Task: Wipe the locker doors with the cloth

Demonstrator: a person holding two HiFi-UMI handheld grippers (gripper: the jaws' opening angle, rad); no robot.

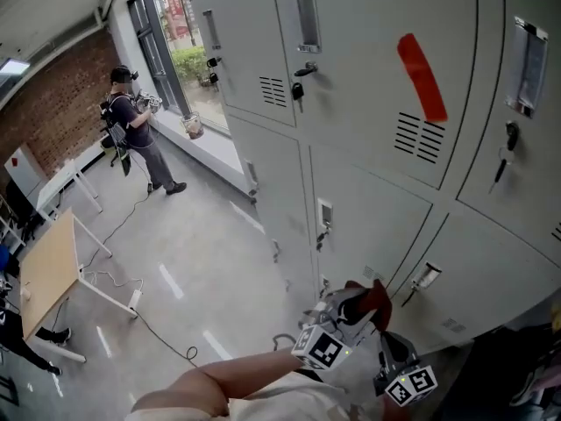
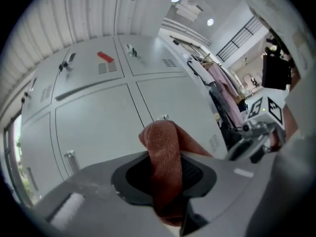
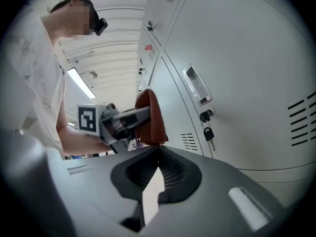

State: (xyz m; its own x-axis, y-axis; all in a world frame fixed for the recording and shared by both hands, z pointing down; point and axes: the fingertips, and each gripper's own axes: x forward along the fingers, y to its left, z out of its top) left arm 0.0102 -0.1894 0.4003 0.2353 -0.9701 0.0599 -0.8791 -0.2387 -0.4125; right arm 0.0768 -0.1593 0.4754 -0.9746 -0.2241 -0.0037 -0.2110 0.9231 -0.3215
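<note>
The grey locker doors filled the upper right of the head view, in stacked tiers with vents, handles and locks. A concrete floor extended to the left of them and carried a wooden table. A second person stood by the far window.

The left gripper was positioned low, near a lower-tier door. Its jaws were clamped on the rust-red cloth, which rose in a fold above the jaw tips. Contact between cloth and door could not be confirmed.

The right gripper was just beside the left one. Its jaws were closed tip to tip and held nothing.

A red strip marked one upper door. A key hung from a lock.
</note>
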